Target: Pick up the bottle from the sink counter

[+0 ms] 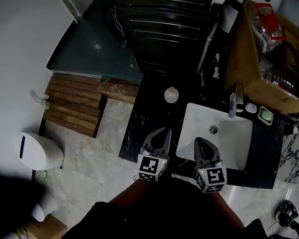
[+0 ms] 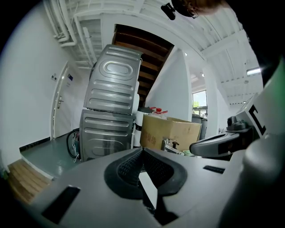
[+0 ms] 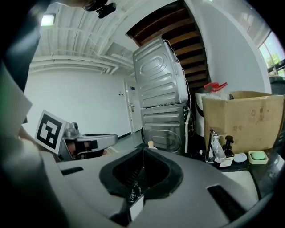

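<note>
- The bottle [image 1: 171,94] stands upright on the glossy black counter [image 1: 142,114], just beyond the white basin's [image 1: 232,133] far left corner, long axis vertical.
- The head view shows its pale round top from above; the right gripper view shows only a beige cap [image 3: 150,144] peeking over the jaw tips.
- The left gripper [image 1: 162,133] and right gripper [image 1: 198,141] are both closed and empty, their ribbed black pads meeting, short of the bottle.
</note>
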Motion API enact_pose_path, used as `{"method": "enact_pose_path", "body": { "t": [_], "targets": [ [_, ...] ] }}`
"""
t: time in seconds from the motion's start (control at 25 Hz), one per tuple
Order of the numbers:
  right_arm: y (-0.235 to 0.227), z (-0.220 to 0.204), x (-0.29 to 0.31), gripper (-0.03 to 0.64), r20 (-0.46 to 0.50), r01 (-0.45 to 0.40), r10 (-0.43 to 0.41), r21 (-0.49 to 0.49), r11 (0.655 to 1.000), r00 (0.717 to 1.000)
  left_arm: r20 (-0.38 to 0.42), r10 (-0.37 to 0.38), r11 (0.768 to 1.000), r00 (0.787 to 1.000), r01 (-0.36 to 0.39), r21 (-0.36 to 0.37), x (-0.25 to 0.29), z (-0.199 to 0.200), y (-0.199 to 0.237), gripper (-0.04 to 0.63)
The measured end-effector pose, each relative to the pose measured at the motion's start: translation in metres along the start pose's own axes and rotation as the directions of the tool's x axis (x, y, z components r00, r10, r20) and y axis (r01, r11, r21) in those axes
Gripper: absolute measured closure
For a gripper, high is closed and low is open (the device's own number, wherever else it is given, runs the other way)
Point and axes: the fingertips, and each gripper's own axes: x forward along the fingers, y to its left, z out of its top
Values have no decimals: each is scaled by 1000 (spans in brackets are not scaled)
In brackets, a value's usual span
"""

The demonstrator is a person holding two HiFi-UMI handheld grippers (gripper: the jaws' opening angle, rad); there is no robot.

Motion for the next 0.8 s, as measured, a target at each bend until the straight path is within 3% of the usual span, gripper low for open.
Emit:
{"method": "enact_pose_path", "body": {
  "t": [0.36,0.52,0.8],
  "targets": [
    [-17,-3,47,578,-94,30,-36,-61,998,995,-47,-11,1000,999,11,1,63,-22,47,574],
    [-27,-4,64,578,-90,52,-54,-29,998,994,-78,-26,1000,997,27,2,95,-35,61,467],
    [-48,-25,72,578,-127,119,-115,18,993,985,-108,-21,1000,994,22,13,133,-47,78,395]
  ]
}}
